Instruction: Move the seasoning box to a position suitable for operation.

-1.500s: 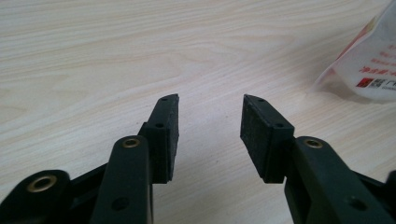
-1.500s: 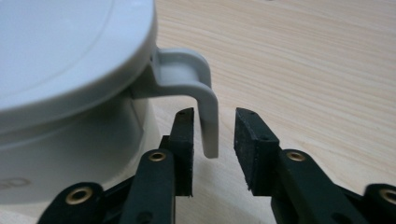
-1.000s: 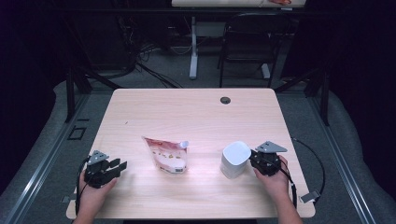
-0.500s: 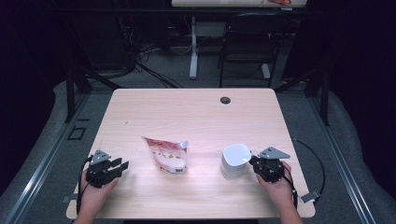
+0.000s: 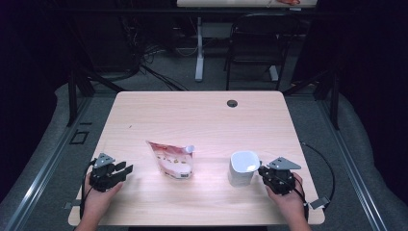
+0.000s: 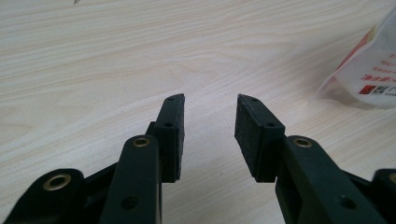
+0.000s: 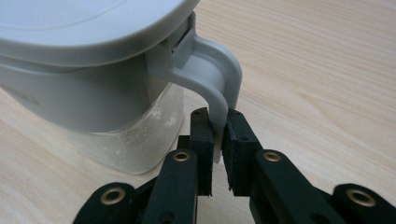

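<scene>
A white lidded container with a clear lower body stands on the table's front right. My right gripper is shut on its grey handle, with both pads pinching the handle's lower end. A red and white pouch with a small white cap lies flat near the table's middle front; its corner shows at the right edge of the left gripper view. My left gripper rests open at the front left, jaws empty above bare wood, pointing toward the pouch.
The light wooden table has a round cable grommet near its far edge. A black chair and a desk leg stand on the floor beyond the table. A cable trails off the right front edge.
The right gripper and the container have shifted toward the front of the table, and the container now stands upright after tilting. The left gripper has stayed in place.
</scene>
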A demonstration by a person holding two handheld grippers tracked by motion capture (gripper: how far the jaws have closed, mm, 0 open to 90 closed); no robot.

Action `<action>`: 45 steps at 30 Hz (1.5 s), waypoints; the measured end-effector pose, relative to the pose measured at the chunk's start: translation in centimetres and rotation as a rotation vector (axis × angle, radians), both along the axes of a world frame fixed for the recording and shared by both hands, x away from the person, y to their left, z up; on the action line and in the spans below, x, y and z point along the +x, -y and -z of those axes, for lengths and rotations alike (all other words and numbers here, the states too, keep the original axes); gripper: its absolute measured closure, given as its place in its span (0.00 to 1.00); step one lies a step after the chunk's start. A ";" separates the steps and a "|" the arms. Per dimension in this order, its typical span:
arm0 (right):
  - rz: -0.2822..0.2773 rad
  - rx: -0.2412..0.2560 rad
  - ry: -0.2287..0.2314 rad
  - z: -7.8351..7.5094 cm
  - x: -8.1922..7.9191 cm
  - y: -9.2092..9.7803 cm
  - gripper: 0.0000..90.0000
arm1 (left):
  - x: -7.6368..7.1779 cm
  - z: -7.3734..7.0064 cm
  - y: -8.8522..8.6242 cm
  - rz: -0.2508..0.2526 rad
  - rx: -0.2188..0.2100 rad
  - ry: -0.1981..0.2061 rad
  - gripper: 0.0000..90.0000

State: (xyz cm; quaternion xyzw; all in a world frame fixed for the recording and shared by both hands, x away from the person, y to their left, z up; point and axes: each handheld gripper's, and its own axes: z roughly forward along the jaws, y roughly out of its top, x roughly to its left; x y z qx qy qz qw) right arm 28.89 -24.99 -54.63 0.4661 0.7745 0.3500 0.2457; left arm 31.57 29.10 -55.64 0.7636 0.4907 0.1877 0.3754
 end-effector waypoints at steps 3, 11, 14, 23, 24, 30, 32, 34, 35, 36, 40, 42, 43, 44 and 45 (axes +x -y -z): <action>0.015 0.000 -0.002 0.0 -0.5 -0.2 0.92 | 0.1 0.0 0.0 0.007 0.009 -0.002 0.70; 0.027 -0.006 -0.020 -0.2 -1.7 -0.7 0.92 | -0.1 -0.1 0.2 0.014 0.016 0.003 0.70; 0.030 -0.001 -0.018 -0.2 -2.2 -0.9 0.92 | -0.1 -0.1 0.2 0.016 0.023 -0.002 0.70; 0.010 0.053 -0.012 -0.4 -3.4 -1.0 0.86 | -0.1 0.0 0.3 0.010 0.024 0.002 0.69; 0.008 0.052 -0.012 -0.5 -3.6 -1.0 0.87 | -0.1 0.0 0.3 0.011 0.021 -0.001 0.69; -0.016 0.062 -0.005 -0.5 -3.8 -1.1 0.89 | 0.0 0.0 0.3 0.013 0.024 0.000 0.68; -0.033 0.071 -0.008 -0.5 -3.8 -1.1 0.89 | 0.0 0.0 0.3 0.015 0.026 -0.005 0.68; -0.045 0.076 -0.006 -0.6 -3.8 -1.1 0.89 | 0.0 0.1 0.3 0.014 0.023 -0.005 0.68; -0.054 0.074 -0.006 -0.7 -3.9 -1.1 0.88 | 0.0 0.1 0.3 0.014 0.021 -0.005 0.68; -0.061 0.075 -0.001 -0.8 -3.9 -1.1 0.88 | 0.0 0.1 0.3 0.012 0.022 -0.003 0.68; -0.076 0.101 0.014 -1.2 -4.1 -1.0 0.86 | -0.1 0.0 0.2 0.009 0.020 -0.002 0.68; -0.078 0.113 0.022 -1.4 -4.3 -0.9 0.86 | -0.1 0.0 0.2 0.008 0.019 -0.003 0.68; -0.077 0.119 0.028 -1.5 -4.4 -0.9 0.86 | -0.1 0.0 0.2 0.007 0.017 -0.003 0.68; -0.079 0.122 0.032 -1.6 -4.5 -0.8 0.86 | -0.1 0.0 0.2 0.008 0.016 -0.004 0.68; -0.088 0.124 0.037 -1.8 -4.6 -0.7 0.86 | -0.1 0.0 0.2 0.007 0.015 -0.004 0.68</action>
